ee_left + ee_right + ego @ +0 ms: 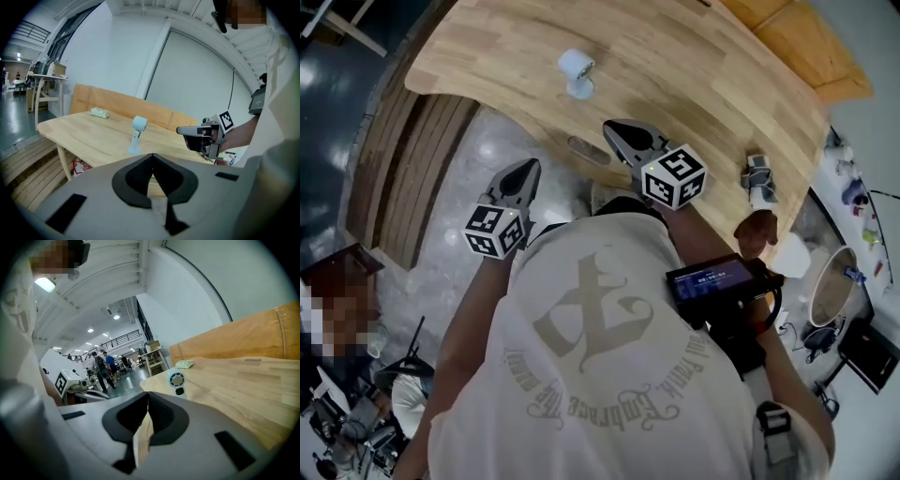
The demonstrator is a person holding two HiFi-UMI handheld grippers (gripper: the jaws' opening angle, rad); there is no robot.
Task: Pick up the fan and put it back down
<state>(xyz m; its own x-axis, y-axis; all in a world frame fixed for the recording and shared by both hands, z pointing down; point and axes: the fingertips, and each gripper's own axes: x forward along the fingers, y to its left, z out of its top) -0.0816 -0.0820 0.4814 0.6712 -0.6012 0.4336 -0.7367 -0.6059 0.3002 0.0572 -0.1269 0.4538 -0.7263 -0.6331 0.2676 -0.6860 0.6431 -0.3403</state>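
A small pale-blue hand fan (576, 71) stands upright on the wooden table (703, 75), apart from both grippers. In the head view my left gripper (525, 171) hangs over the floor, short of the table's near edge, shut and empty. My right gripper (616, 131) reaches over the table's near edge, also shut with nothing in it. The left gripper view has the fan (137, 134) ahead, beyond the shut left gripper (152, 157), with the right gripper (183, 131) off to the right. In the right gripper view the fan (177, 382) faces me past the shut right gripper (148, 396).
A pale-green folded packet (99, 112) lies at the table's far end. A small grey-and-white object (758, 179) sits near the table's right end. A wooden bench back (117, 104) runs behind the table. People (100, 367) stand far off in the hall.
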